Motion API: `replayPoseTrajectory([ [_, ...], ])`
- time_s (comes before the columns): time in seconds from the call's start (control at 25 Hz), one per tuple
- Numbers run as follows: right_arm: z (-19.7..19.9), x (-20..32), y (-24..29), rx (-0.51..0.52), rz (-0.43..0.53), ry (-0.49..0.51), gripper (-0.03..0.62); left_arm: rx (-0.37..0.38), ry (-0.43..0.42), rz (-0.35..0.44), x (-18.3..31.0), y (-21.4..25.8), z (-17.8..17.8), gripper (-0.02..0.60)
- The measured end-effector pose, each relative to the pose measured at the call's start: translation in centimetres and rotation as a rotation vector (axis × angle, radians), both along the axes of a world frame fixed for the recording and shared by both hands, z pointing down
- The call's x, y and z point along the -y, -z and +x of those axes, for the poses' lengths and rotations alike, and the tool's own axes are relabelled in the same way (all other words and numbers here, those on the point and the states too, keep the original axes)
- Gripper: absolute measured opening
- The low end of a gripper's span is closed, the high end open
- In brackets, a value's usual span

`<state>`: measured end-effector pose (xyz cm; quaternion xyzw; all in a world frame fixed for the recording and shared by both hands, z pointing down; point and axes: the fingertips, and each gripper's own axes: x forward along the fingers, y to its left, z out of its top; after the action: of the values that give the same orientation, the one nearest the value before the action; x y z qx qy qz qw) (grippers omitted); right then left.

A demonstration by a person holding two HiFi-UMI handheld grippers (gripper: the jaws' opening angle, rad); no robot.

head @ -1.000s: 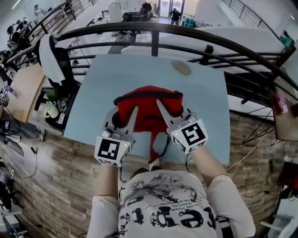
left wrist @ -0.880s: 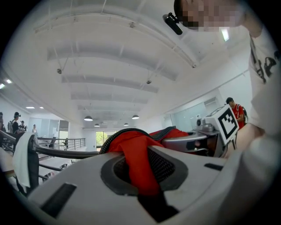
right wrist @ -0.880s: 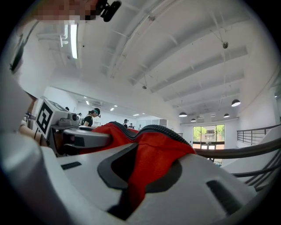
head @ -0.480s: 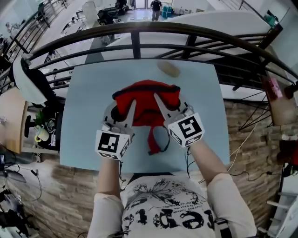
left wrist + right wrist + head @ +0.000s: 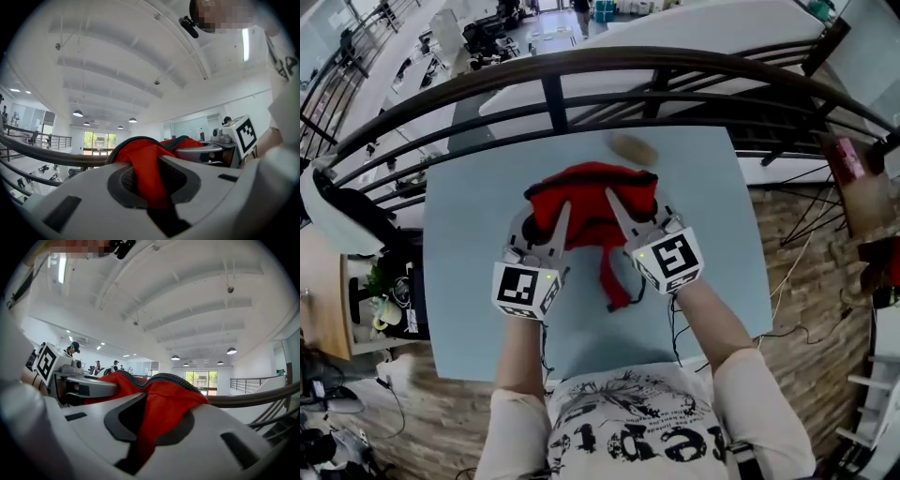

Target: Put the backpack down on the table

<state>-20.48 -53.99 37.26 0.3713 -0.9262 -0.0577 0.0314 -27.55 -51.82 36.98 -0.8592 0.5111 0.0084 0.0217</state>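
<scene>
Gripping the red backpack (image 5: 592,199) from both sides, you have your left tool (image 5: 542,225) clamped on a fold of its fabric at the bag's left edge and your right tool (image 5: 634,212) clamped on a fold at its right edge. In the left gripper view the red cloth (image 5: 146,171) is pinched between the two pale jaws, with the bag's dark piped rim arching just beyond them. The right gripper view shows the same: red cloth (image 5: 157,420) squeezed between that tool's jaws, the dark rim curving over the top. Both tools point roughly level, away from your body, and each shows the other across the bag.

From the head view the backpack sits over the middle of the pale blue bench (image 5: 478,309), somewhat toward its far side, bunched up between the two tools. Whether its underside touches the surface cannot be told from these views. A red strap (image 5: 609,279) trails from the bag toward you, between your forearms, over the bare part of the bench.

A small tan object (image 5: 633,148) lies on the bench just beyond the bag, near the far edge. A dark curved railing (image 5: 581,73) runs past that edge.
</scene>
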Motion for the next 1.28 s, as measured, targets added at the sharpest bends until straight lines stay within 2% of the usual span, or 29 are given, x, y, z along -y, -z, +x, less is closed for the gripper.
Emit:
replayPoseTrajectory([
  [0.24,-1.1,1.5,-1.9,-0.001,-0.004,-0.05,0.026,-0.028,-0.039,0.001,1.9,-2.2,-1.3,0.055],
  [0.52,-0.9,-0.2,-5.2,0.012,-0.063,-0.101,0.029,-0.054,-0.083,-0.046,0.3,-4.9,-1.1,0.055],
  [1.04,0.4,-8.8,-11.1,-0.015,-0.177,-0.02,0.038,-0.1,-0.065,-0.159,-8.3,-11.1,-0.1,0.057],
  [1.28,1.0,-12.9,-14.8,-0.013,-0.259,-0.002,0.051,-0.094,-0.034,-0.253,-12.6,-15.5,0.1,0.057],
])
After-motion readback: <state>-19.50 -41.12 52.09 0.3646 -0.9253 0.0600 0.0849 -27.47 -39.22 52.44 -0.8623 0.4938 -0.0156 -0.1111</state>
